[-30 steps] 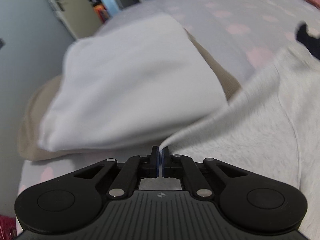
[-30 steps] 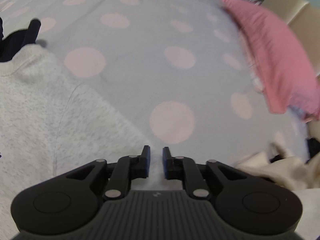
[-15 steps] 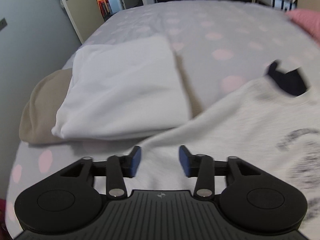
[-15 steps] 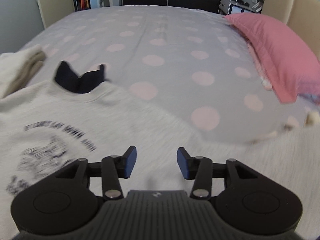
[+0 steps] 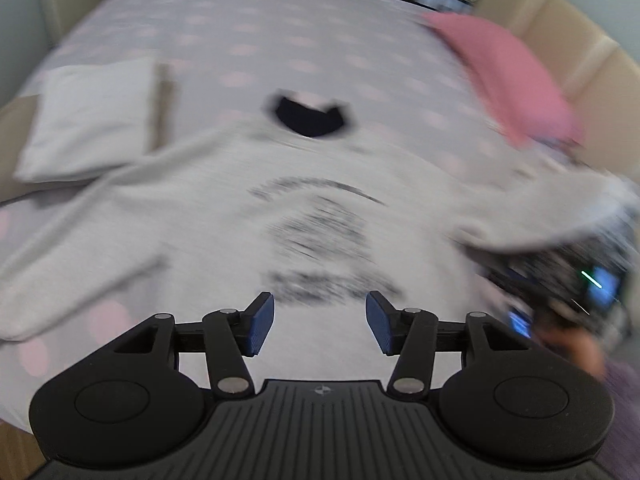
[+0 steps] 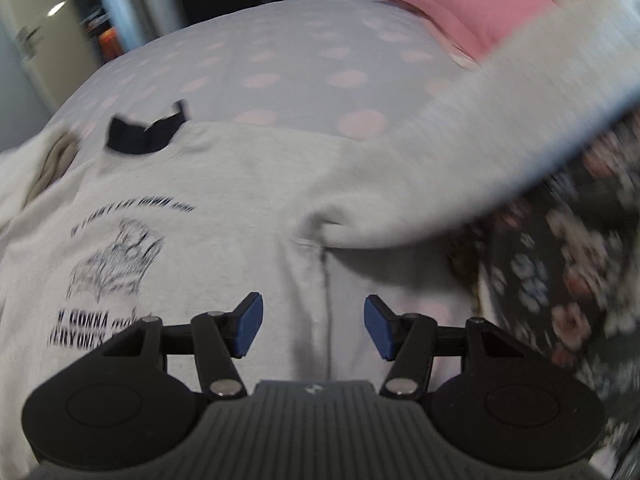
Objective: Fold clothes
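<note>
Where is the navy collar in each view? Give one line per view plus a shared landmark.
Left wrist: navy collar, upper centre, at the sweatshirt neckline.
Right wrist: navy collar, upper left, same neckline.
Shared landmark: pink pillow, upper right in both.

Gaping left gripper [image 5: 320, 322] above grey sweatshirt [image 5: 224, 216]

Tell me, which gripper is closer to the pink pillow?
Probably right. The right gripper sits over the sweatshirt side seam, toward the pink pillow; the left gripper is over the chest print, farther away.
</note>
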A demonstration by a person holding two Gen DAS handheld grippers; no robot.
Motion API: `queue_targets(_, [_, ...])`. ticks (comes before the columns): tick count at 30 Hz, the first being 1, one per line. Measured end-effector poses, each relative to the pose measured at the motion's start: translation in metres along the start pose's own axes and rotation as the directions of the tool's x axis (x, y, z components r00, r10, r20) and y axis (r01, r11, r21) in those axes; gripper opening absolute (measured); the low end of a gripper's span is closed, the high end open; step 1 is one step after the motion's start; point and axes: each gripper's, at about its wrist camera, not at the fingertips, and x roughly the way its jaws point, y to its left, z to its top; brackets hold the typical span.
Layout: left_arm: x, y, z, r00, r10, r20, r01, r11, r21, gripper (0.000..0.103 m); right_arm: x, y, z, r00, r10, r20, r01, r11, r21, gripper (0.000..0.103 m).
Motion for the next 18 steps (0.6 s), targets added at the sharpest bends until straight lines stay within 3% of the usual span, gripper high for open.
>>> queue_targets(5, [-0.043, -0.063, -0.019, 0.991, -0.132, -0.015, 0.132, 0.989, 0.066, 0.052, 0.002, 0.0, 0.004, 0.999, -0.023, 0.038, 0.024, 1.0, -0.002, 0.06])
queue_targets(10, [-0.07, -0.092, -0.024, 0.988, -0.149, 0.038, 0.143, 0.982, 0.126, 0.052, 0.004, 0.007, 0.004, 0.999, 0.032, 0.028, -0.032, 0.999, 0.0, 0.06])
queue_targets(18, [-0.074, -0.102, -0.021, 0.991, -0.126, 0.035, 0.122, 0.987, 0.103, 0.052, -0.004, 0.009, 0.003, 0.997, 0.064, 0.04, -0.064, 0.998, -0.002, 0.06])
